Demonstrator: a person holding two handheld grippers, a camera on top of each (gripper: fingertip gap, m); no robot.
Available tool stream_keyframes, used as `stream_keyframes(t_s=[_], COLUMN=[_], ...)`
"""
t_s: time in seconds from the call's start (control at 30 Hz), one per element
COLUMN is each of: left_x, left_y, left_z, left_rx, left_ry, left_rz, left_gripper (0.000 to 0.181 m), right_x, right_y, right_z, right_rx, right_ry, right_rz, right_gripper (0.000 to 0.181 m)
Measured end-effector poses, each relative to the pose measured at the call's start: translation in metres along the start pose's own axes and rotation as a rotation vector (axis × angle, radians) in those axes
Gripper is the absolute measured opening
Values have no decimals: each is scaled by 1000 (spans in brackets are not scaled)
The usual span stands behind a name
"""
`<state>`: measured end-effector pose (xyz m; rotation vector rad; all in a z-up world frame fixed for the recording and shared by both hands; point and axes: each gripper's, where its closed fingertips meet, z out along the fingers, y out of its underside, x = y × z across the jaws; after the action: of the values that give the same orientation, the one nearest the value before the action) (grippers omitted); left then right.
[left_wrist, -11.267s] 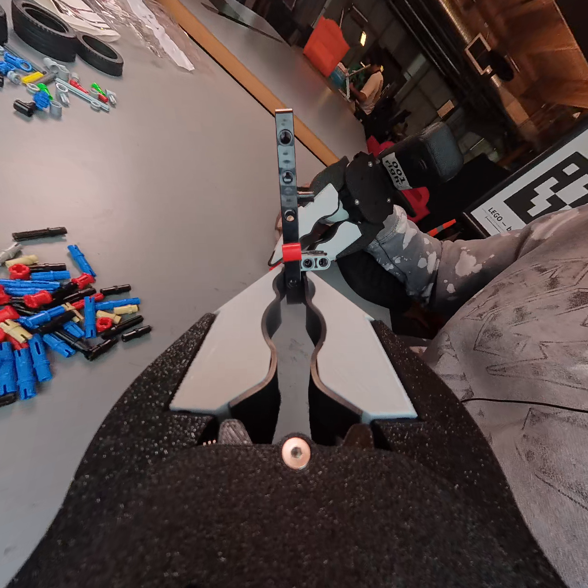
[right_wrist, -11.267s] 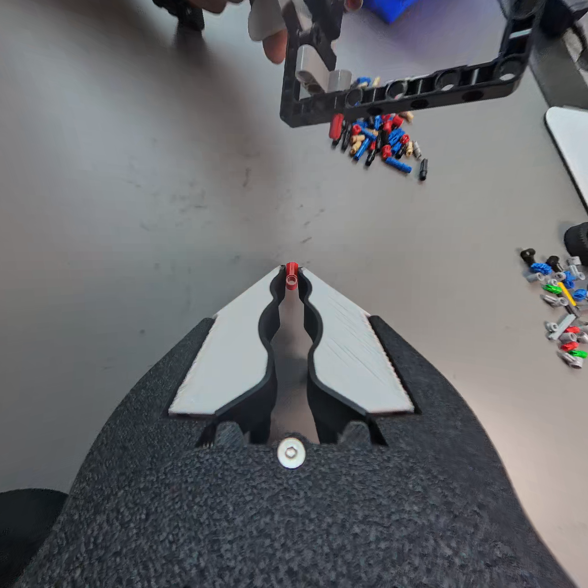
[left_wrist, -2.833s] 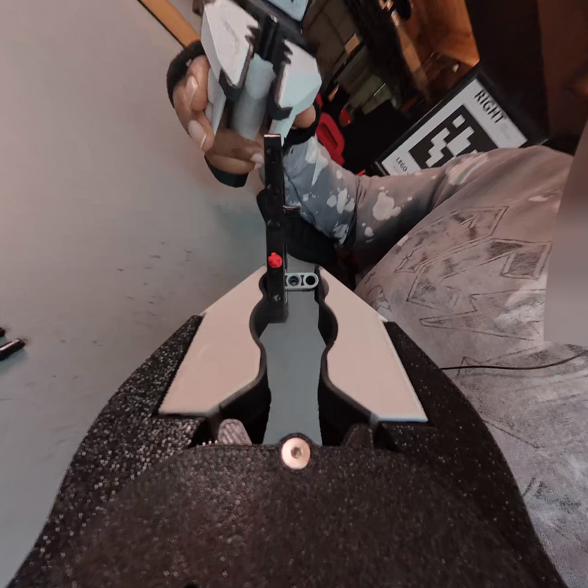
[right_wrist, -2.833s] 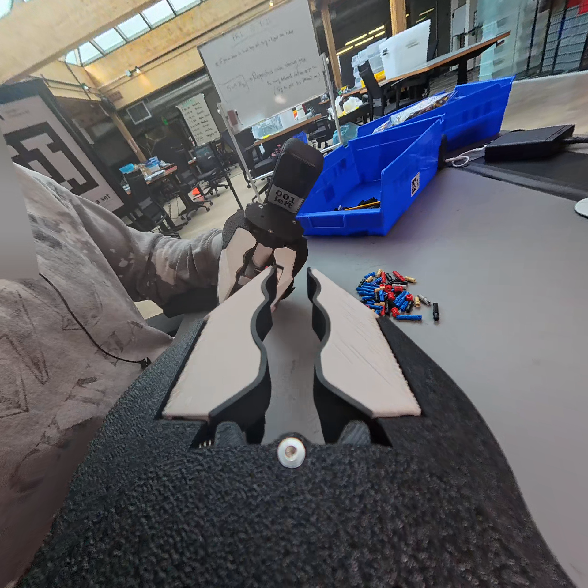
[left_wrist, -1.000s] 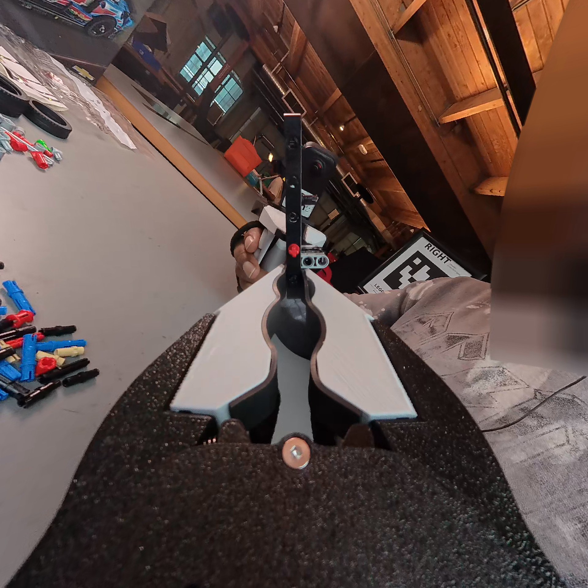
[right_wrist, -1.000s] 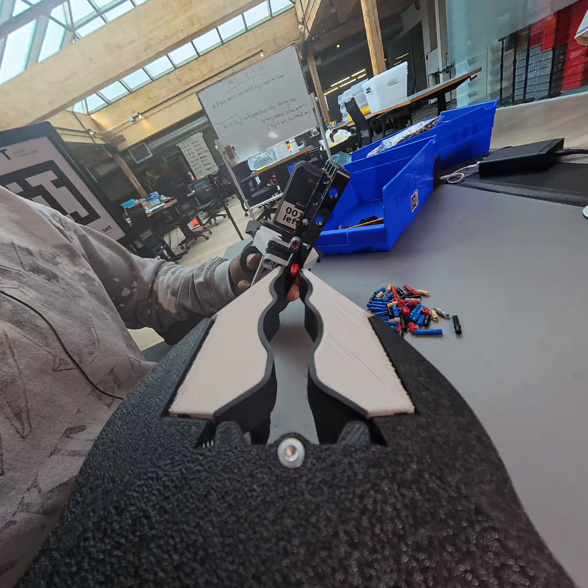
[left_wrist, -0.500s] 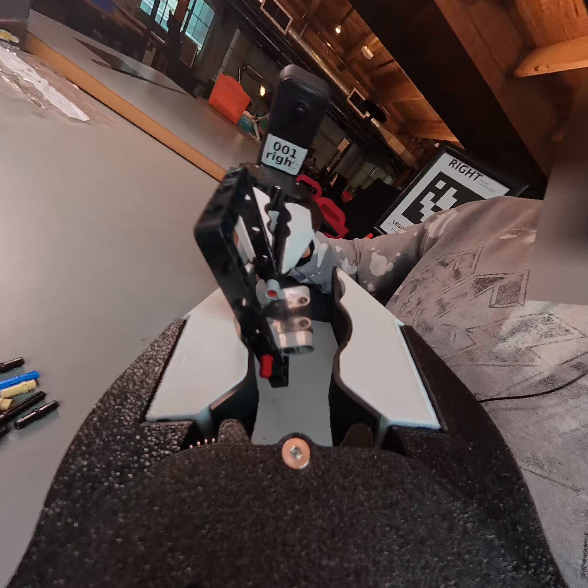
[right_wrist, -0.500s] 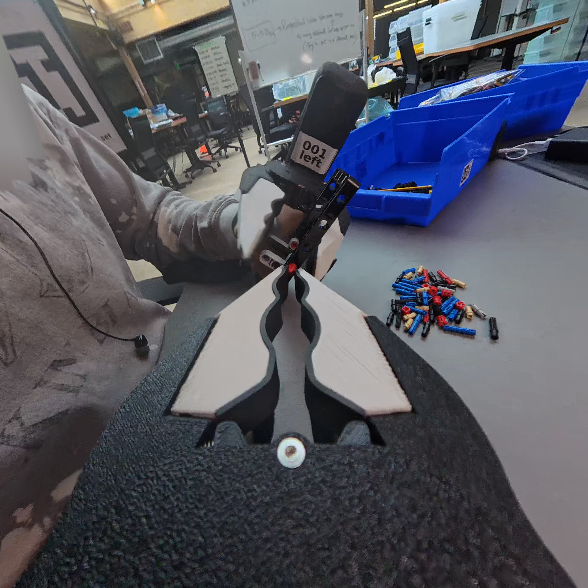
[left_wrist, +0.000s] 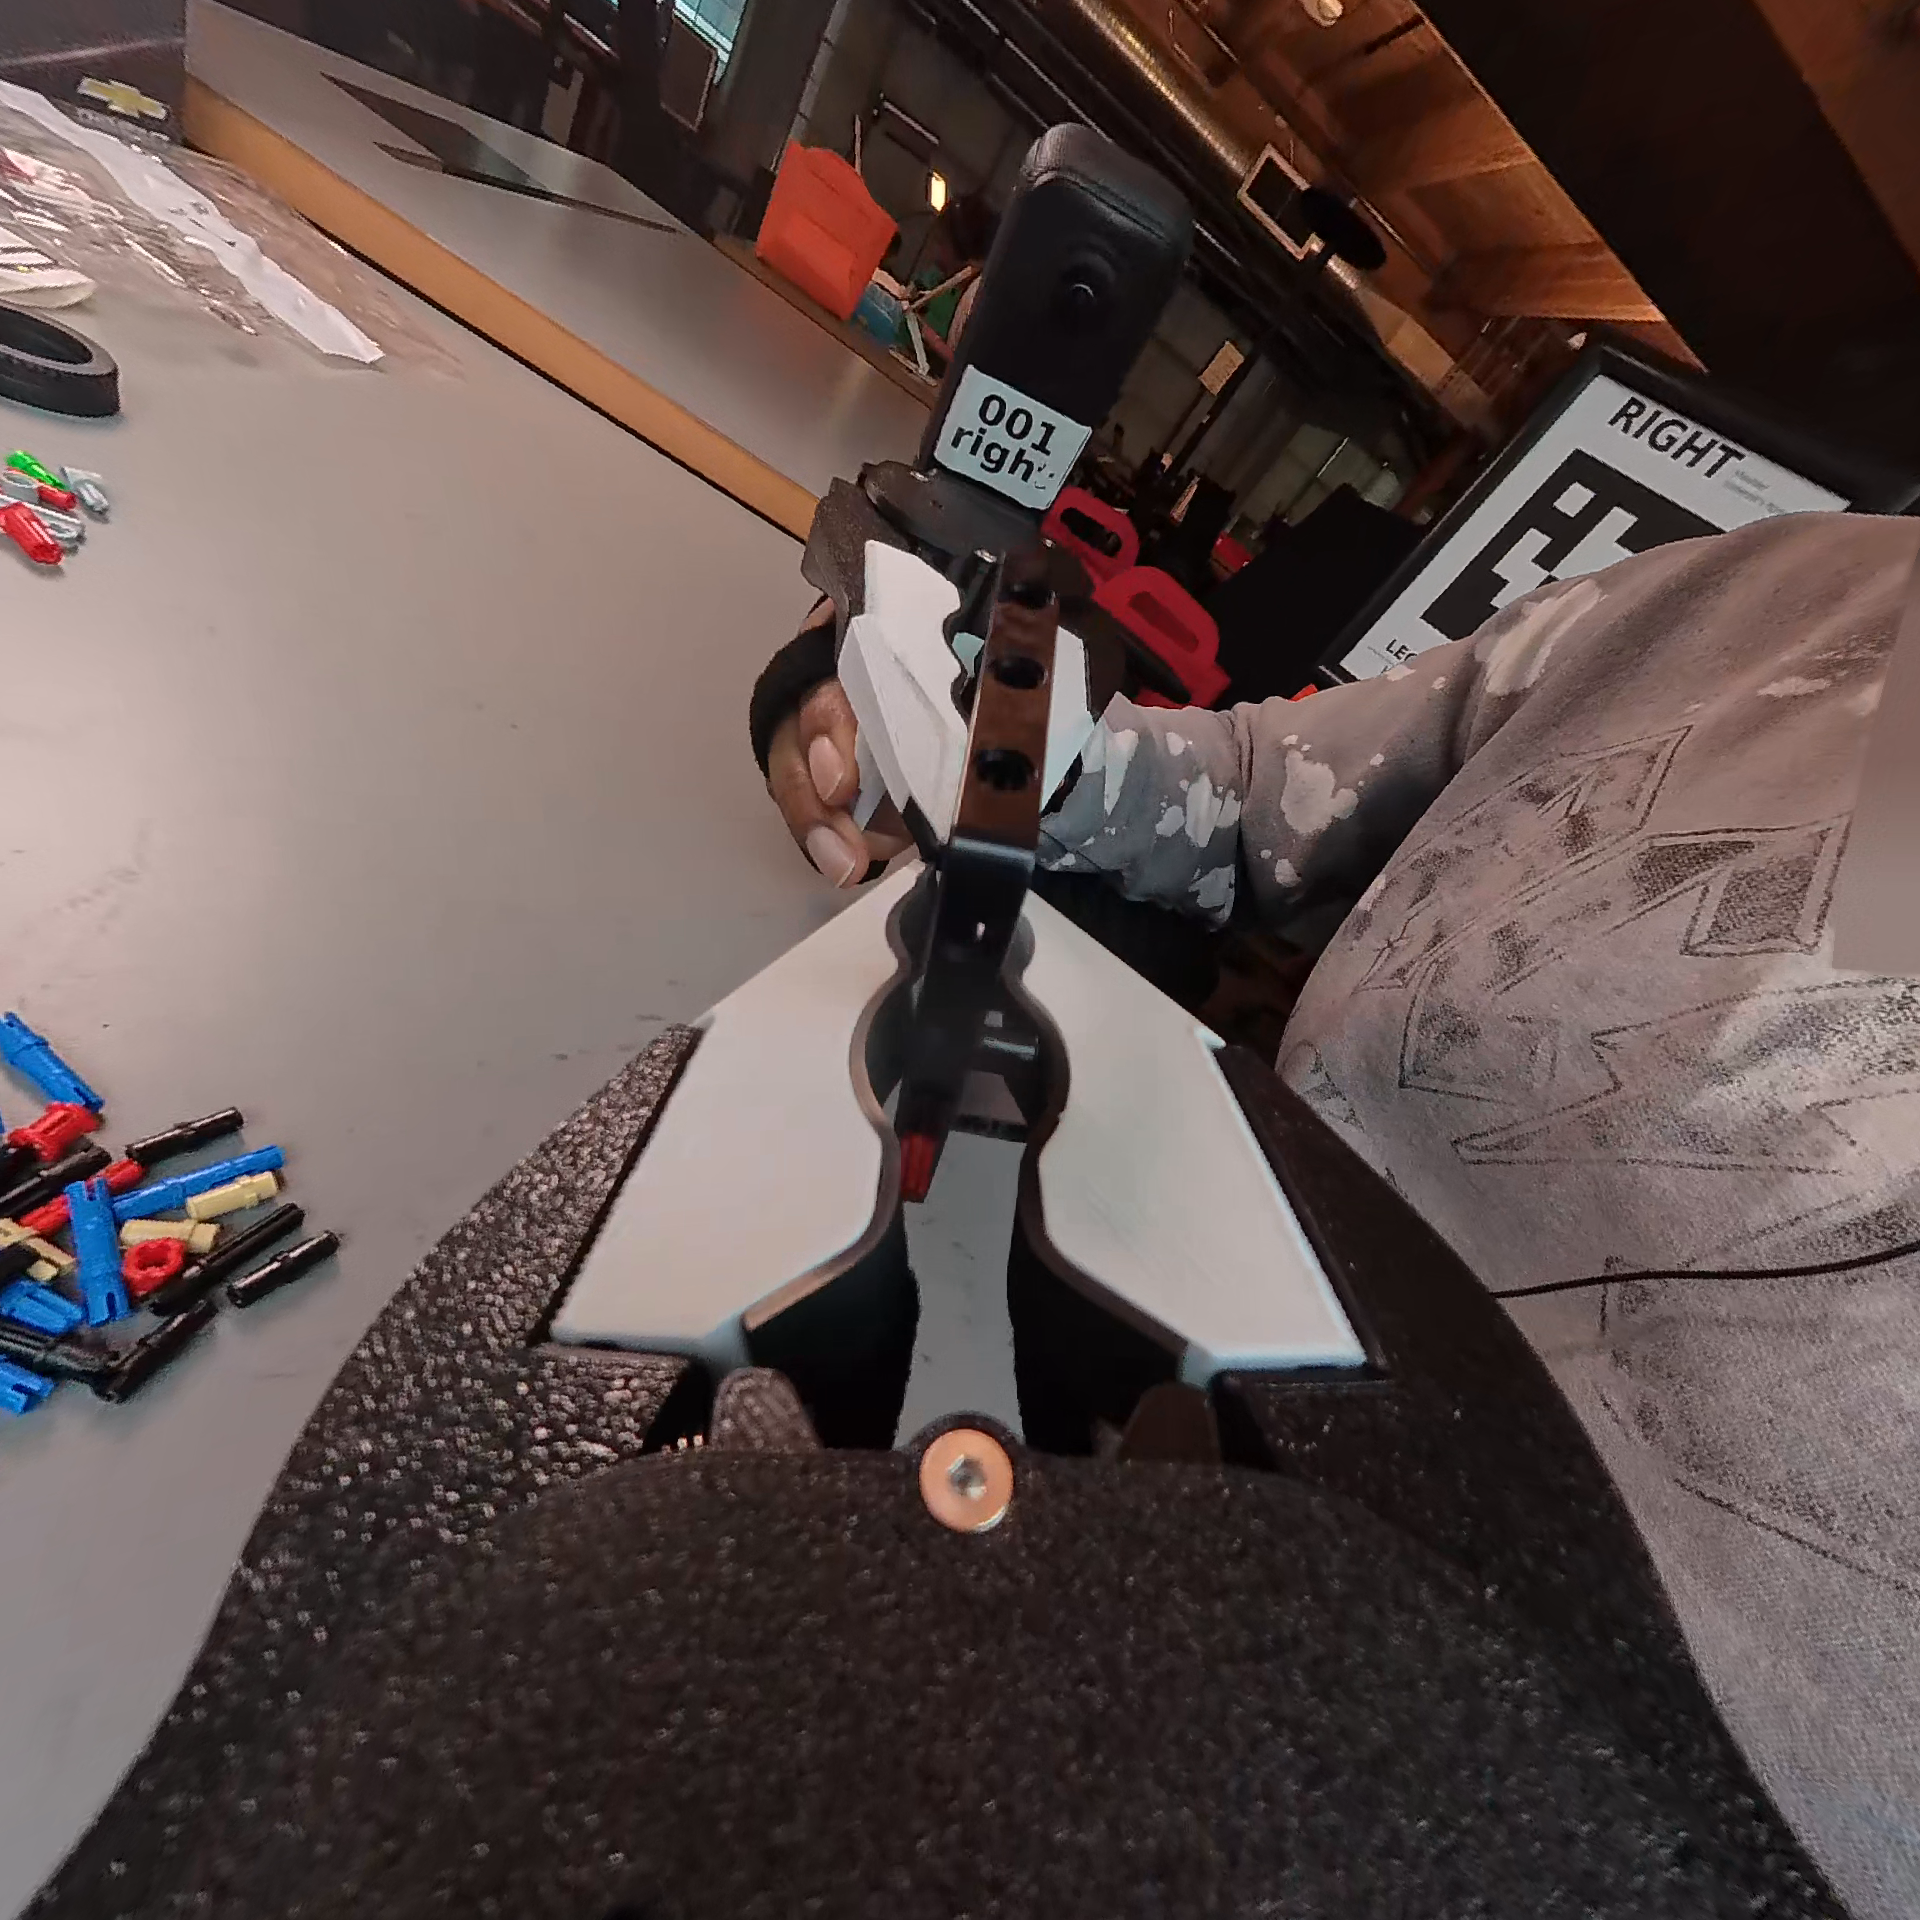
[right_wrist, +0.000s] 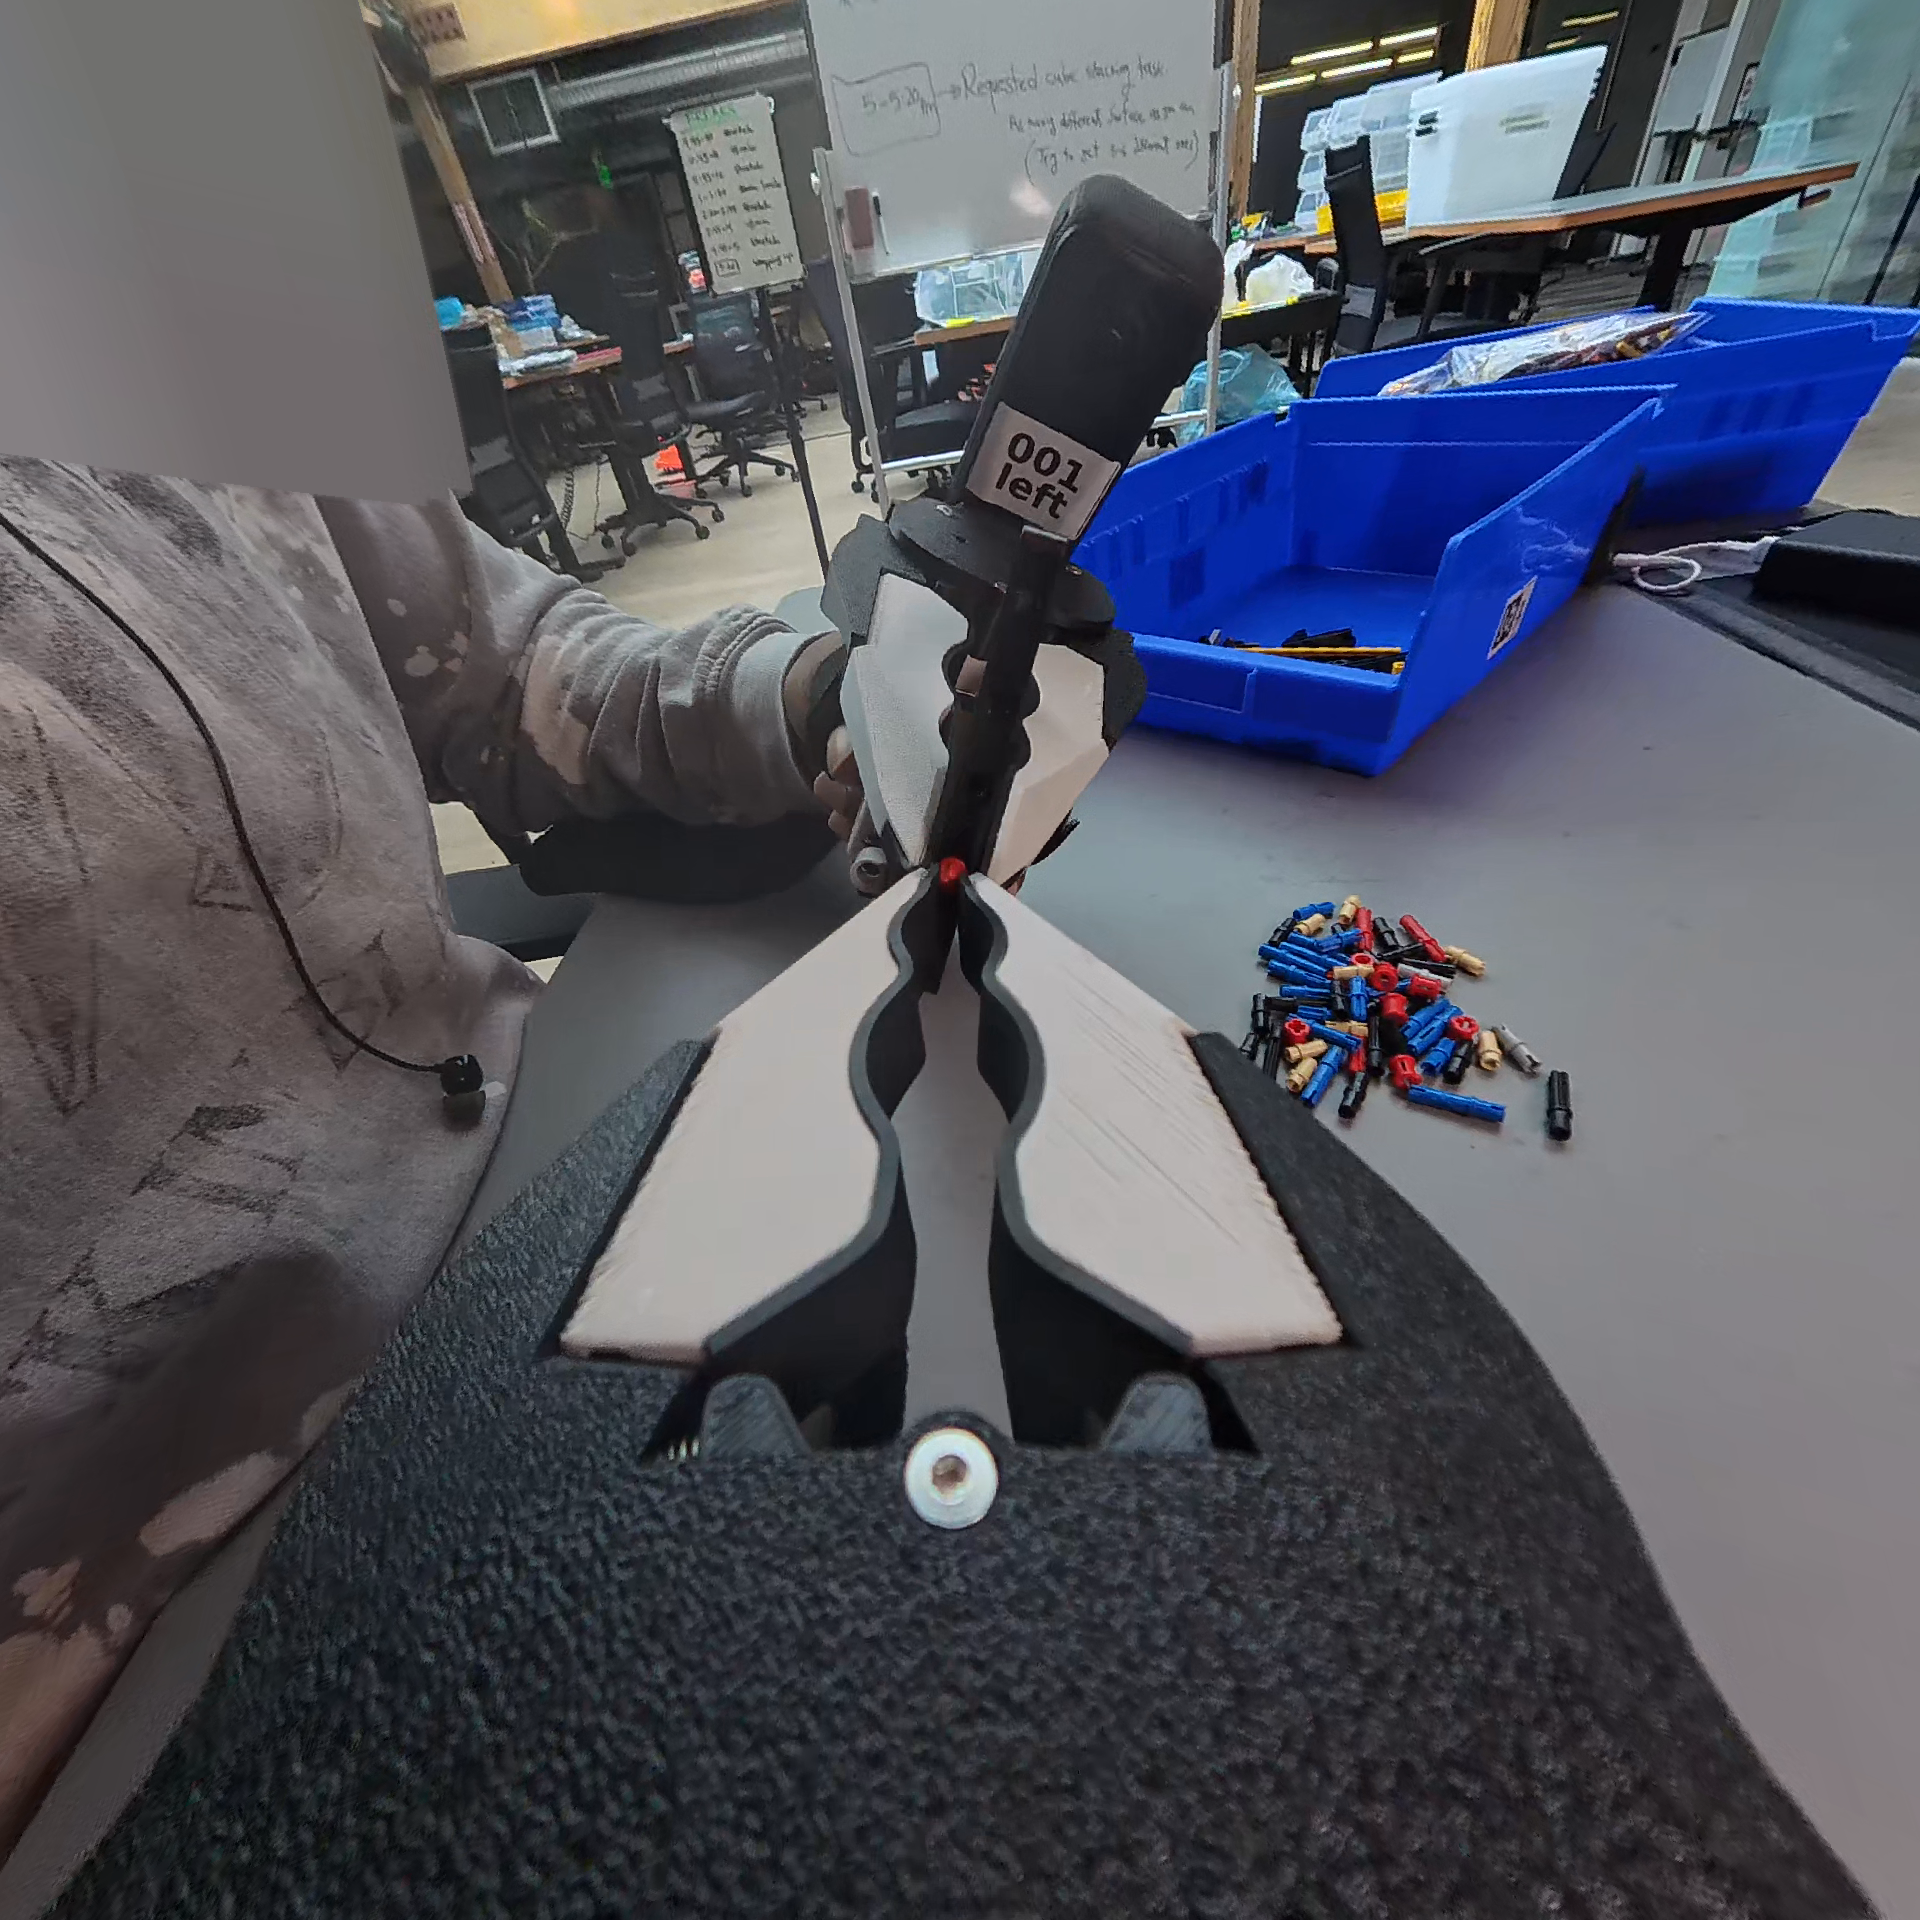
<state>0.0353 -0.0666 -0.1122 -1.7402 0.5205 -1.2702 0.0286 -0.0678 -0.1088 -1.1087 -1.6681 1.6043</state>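
Note:
A black beam frame (left_wrist: 1006, 717) with a red pin (left_wrist: 916, 1158) and a grey connector (left_wrist: 1000, 1049) is held in the air between both grippers. My left gripper (left_wrist: 971, 883) is shut on the frame, which runs edge-on between its fingers. The right gripper's white fingers (left_wrist: 899, 707) clamp the frame's far part. In the right wrist view my right gripper (right_wrist: 943, 883) is shut on the frame (right_wrist: 995, 665) just below the red pin (right_wrist: 948, 871). The left gripper's fingers (right_wrist: 894, 707) grip the frame right behind it.
A pile of blue, red, black and tan pins (left_wrist: 114, 1226) lies on the grey table (left_wrist: 416, 727); it also shows in the right wrist view (right_wrist: 1371, 1018). Blue bins (right_wrist: 1455, 561) stand behind. A tyre (left_wrist: 47, 364) and small parts (left_wrist: 42, 509) lie far left. A person's sleeve (left_wrist: 1558, 935) fills the right. Both grippers' tips are close together, under 4 cm apart.
Half a second ago my left gripper was open around the frame; now it is shut on it. The frame has turned edge-on to me. The right gripper kept its hold.

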Motion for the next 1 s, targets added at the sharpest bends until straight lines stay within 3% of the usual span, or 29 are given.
stream_keyframes(t_s=[0.37,0.47,0.57,0.67,0.8,1.0], left_x=[-3,-20,-20,-28,-35,-25], left_y=[5,-2,-6,-1,5,-3], left_z=[2,-26,-24,-20,-26,-26], left_rx=[-57,-10,-16,-71,-43,4], left_ry=[-63,-138,-129,-169,-179,-124], left_rz=[68,48,71,65,5,45], left_gripper=[9,8,9,8,9,9], right_x=[-1,19,14,31,76,124], right_y=[5,-16,-5,1,44,75], right_z=[-9,-42,-24,-21,-11,42], right_rx=[-38,54,7,-27,-269,-530], right_ry=[-30,43,32,90,298,401], right_rz=[-10,7,-23,-8,-70,-284], right_gripper=[1,1,2,2,3,4])
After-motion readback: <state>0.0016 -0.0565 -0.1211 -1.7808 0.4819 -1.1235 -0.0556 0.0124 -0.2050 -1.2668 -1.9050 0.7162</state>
